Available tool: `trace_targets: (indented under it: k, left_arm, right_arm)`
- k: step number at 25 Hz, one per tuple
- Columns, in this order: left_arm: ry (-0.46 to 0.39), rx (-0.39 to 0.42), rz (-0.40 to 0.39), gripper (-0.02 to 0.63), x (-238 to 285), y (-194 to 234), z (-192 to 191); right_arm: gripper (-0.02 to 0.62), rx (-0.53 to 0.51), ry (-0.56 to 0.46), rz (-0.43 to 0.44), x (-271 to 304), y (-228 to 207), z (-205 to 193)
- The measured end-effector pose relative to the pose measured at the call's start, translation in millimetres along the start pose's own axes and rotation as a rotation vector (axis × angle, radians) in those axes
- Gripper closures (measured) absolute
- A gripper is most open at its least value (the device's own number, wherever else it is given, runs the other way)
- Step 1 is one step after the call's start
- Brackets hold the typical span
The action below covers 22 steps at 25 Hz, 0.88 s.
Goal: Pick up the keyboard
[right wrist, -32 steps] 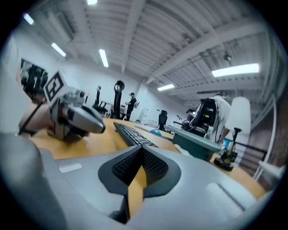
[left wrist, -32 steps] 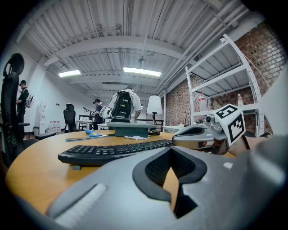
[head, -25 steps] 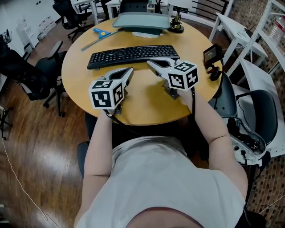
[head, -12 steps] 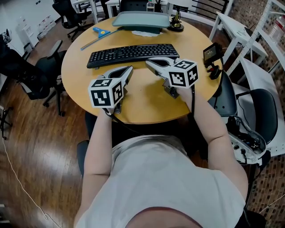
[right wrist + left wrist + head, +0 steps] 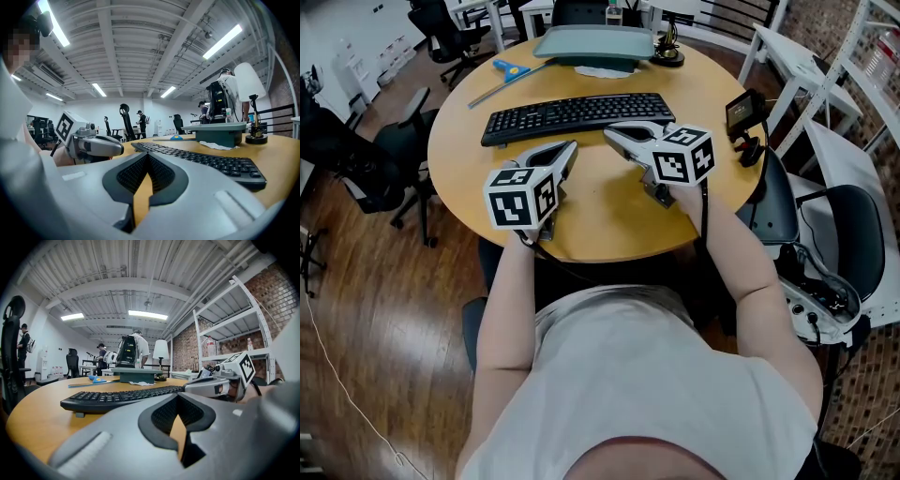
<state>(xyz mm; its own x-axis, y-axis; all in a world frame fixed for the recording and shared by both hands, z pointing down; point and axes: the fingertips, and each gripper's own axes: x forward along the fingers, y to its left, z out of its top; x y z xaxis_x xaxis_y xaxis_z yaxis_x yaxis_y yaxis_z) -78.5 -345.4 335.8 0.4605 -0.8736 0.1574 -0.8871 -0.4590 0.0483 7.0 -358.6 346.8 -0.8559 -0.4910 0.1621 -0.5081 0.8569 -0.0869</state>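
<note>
While both tools sit shut, tips together with nothing between them, no grasp on the keyboard (image 5: 578, 116) can begin; the left gripper (image 5: 570, 148) and the right gripper (image 5: 611, 134) rest low over the round table (image 5: 609, 246), pointing nearly level at the keyboard's near edge. The keyboard lies flat across the far half of the table, just beyond both tips; the right tip is just beside that edge, and I cannot tell whether it touches.

The main risk, as I judge it, is advancing with the jaws closed; they would shove the keyboard away instead of taking it, toward the grey stand (image 5: 595, 44) and the blue tool (image 5: 515, 67) behind it. Even once the jaws are opened, the board is long, thin and low; a lower jaw that fails to slip under its edge would skid it along the wood. A hold by one gripper alone, or two holds close together near the middle, could let a free end sag or swing; uneven lifting could twist it out of the pads.
</note>
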Motion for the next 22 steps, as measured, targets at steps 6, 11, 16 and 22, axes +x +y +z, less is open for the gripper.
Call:
trace_targets:
  k: [6, 11, 16, 22]
  left_arm:
    - [0.002, 0.000, -0.001, 0.606, -0.6, -1.0, 1.1]
    - [0.001, 0.000, -0.001, 0.606, -0.1, -0.5, 0.8]
    - [0.000, 0.000, -0.001, 0.606, -0.4, -0.5, -0.4]
    - [-0.001, 0.000, 0.000, 0.606, -0.6, -1.3, -0.3]
  right_arm:
    - [0.595, 0.001, 0.001, 0.000, -1.0, 0.6, 0.9]
    - [0.595, 0.000, 0.002, 0.001, -0.4, 0.2, 0.6]
    - [0.595, -0.002, 0.001, 0.008, -0.2, 1.4, -0.6]
    - [0.595, -0.002, 0.001, 0.008, -1.0, 1.8, -0.7]
